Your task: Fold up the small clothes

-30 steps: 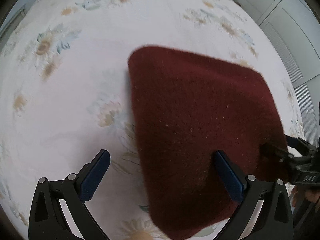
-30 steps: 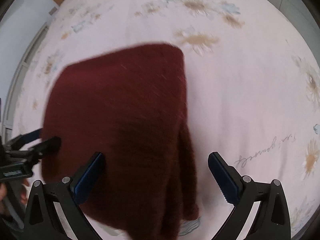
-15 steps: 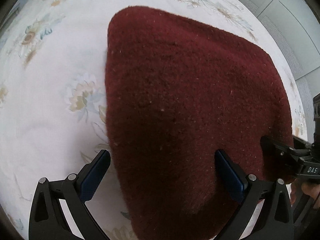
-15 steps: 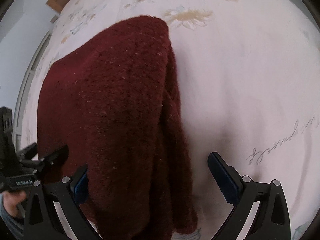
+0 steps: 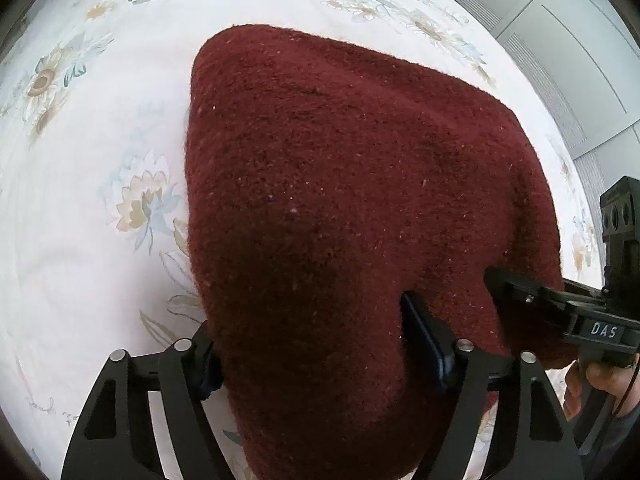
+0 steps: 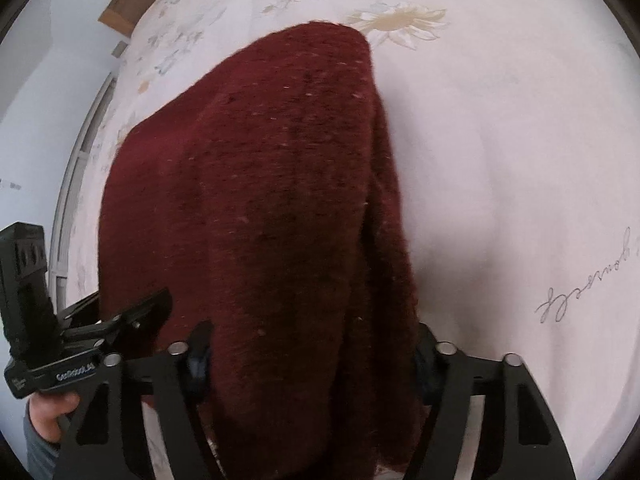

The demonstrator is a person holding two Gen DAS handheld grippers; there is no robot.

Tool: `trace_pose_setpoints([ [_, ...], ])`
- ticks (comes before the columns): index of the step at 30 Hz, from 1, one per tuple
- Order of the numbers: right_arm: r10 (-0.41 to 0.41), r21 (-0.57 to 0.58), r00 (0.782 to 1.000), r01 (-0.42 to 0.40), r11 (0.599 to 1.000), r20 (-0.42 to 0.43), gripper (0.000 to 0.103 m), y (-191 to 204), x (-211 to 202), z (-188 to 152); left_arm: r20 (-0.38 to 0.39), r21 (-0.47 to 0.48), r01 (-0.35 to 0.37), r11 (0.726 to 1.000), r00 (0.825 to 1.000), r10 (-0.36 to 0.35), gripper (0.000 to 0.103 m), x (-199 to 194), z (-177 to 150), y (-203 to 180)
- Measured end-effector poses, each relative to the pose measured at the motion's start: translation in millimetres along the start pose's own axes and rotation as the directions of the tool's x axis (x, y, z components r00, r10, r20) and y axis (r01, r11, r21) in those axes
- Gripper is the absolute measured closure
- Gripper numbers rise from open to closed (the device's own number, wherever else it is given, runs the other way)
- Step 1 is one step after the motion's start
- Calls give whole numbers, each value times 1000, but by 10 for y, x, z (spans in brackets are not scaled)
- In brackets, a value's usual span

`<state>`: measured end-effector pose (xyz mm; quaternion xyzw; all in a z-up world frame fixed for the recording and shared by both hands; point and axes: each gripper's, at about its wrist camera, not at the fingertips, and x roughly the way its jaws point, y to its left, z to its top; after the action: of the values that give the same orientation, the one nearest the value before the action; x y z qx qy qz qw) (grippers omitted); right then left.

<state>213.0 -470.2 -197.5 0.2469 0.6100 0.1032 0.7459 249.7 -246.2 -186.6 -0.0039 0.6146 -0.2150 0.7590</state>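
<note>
A dark red knitted garment (image 5: 352, 208) lies folded on the floral bedsheet (image 5: 80, 184); it also shows in the right wrist view (image 6: 260, 208). My left gripper (image 5: 312, 340) is open, its fingers straddling the garment's near edge, the fabric bulging between them. My right gripper (image 6: 308, 352) is also open and straddles the near edge at the other side. Each gripper shows in the other's view: the right one (image 5: 520, 292) at the garment's right corner, the left one (image 6: 132, 312) at its left corner. The blue pads are partly hidden by fabric.
The white bedsheet with daisy print (image 6: 500, 140) spreads around the garment. White cupboard doors (image 5: 560, 40) stand beyond the bed's right side. A wooden board (image 6: 120, 12) and a wall (image 6: 32, 80) lie past the bed's far left.
Both grippers have moved forward and down onto the garment. The jaws have narrowed around the near edge, and the fabric now fills the gap between the fingers.
</note>
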Motion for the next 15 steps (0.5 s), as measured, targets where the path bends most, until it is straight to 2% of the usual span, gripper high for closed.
trace_pose_setpoints([
  [2,16,4,1000,-16,1000,8,49,35,-14,-4,2,4,20,1000,1000,-20,40,-29,5,44],
  [5,12,-13,999,-11,1000,32,56,92,-127,-44,5,9,41,999,999,-41,50,-134,15,91],
  [6,5,-21,999,-4,1000,44,57,139,-192,-49,6,16,47,999,999,-47,54,-179,24,89],
  [9,-15,-63,997,20,998,75,58,336,-366,-54,30,46,58,997,998,-60,58,-368,46,76],
  [15,45,-123,992,-30,992,117,59,837,-633,-33,103,72,77,994,991,-84,58,-926,40,345],
])
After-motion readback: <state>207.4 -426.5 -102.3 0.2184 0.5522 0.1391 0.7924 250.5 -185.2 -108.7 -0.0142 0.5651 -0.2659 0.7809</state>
